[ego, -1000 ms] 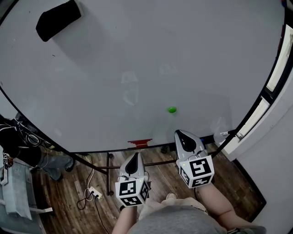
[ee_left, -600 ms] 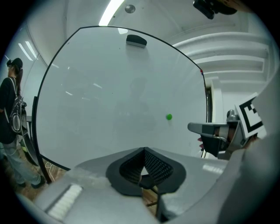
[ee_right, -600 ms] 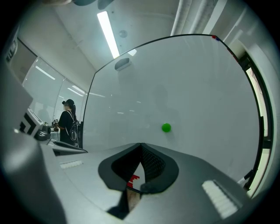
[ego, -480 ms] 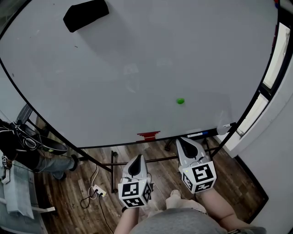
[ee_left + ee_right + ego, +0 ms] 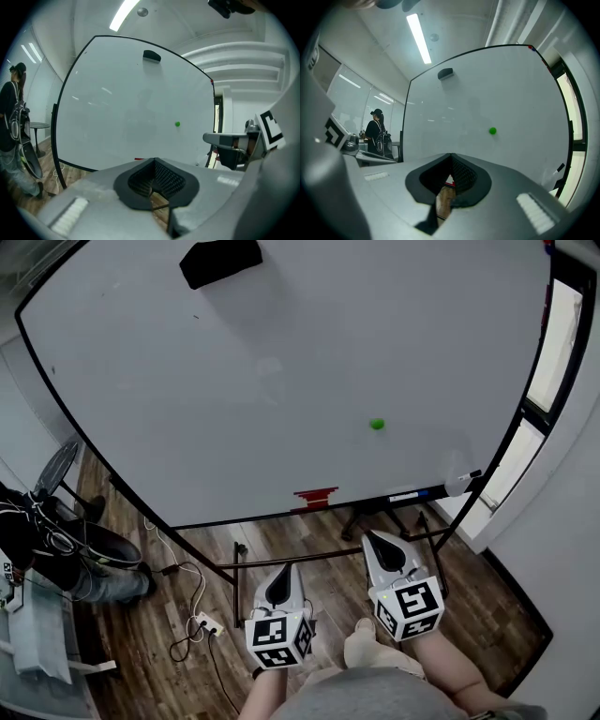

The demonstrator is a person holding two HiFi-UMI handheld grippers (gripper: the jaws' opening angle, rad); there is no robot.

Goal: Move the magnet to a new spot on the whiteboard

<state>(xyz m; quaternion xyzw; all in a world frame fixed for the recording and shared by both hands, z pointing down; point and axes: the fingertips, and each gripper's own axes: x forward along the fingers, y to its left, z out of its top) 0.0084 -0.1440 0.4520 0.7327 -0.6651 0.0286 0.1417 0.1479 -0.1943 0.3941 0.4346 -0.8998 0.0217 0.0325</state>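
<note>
A small green magnet (image 5: 377, 425) sticks to the lower right part of the whiteboard (image 5: 281, 381); it also shows in the left gripper view (image 5: 177, 123) and the right gripper view (image 5: 492, 131). My left gripper (image 5: 281, 571) and right gripper (image 5: 379, 541) hang side by side over the wooden floor, well short of the board's bottom edge, both pointing at the board. Each has its jaws together with nothing between them. The left gripper's tips (image 5: 154, 161) and the right gripper's tips (image 5: 451, 157) aim below the magnet.
A black eraser (image 5: 221, 261) sits high on the board. The bottom ledge carries a red item (image 5: 316, 497) and a marker (image 5: 403, 495). The stand's bars (image 5: 281, 563) cross the floor under the board. A person (image 5: 42, 545) stands at the left, near a power strip (image 5: 208, 622).
Both grippers have drawn back from the whiteboard, so the board and magnet look smaller and farther away. More floor and the stand show below the board. The jaws stay together.
</note>
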